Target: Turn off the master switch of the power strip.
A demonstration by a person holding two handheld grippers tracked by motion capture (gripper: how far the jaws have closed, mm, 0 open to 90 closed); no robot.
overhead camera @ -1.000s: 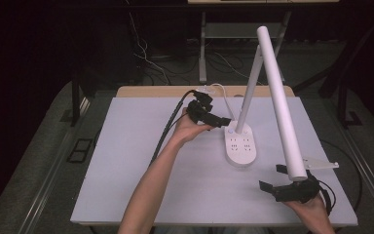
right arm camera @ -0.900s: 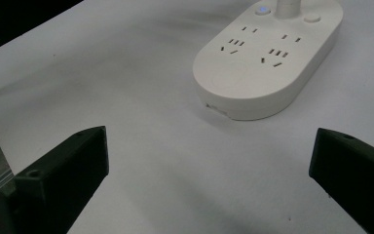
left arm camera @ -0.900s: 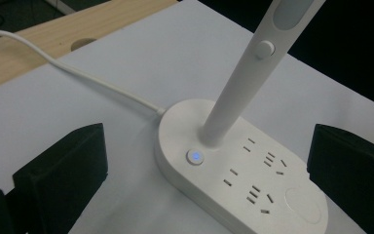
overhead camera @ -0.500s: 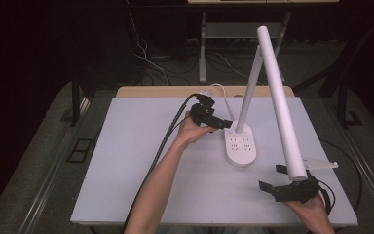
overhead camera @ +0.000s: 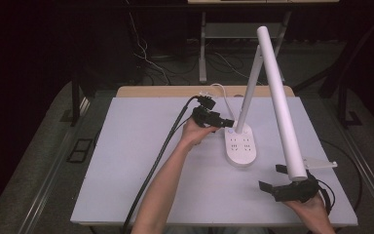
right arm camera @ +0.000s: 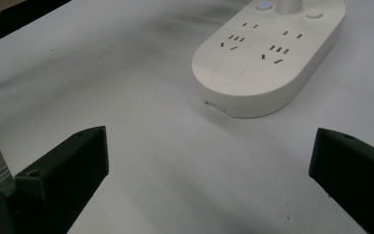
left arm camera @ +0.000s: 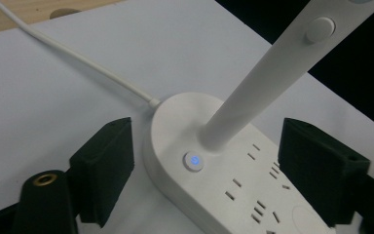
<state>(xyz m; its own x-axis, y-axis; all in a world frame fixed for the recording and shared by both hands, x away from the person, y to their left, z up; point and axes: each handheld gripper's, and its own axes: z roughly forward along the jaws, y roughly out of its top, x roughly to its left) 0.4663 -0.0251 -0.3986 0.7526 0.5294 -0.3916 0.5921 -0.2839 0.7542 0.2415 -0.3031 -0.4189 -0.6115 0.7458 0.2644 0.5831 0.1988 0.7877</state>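
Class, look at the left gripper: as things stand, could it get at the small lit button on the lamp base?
Probably yes. The left gripper sits open right at the lamp base, its jaws either side of that end, and the lit button lies bare between them. The lamp's stem rises just behind the button, not over it.

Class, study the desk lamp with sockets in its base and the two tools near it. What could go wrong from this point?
1. The left tool straddles the lamp base right at the lit button; closing could press it by accident.
2. The tall lamp arm leans over the right tool; nudging the base might tip it.
3. The white cord could snag.
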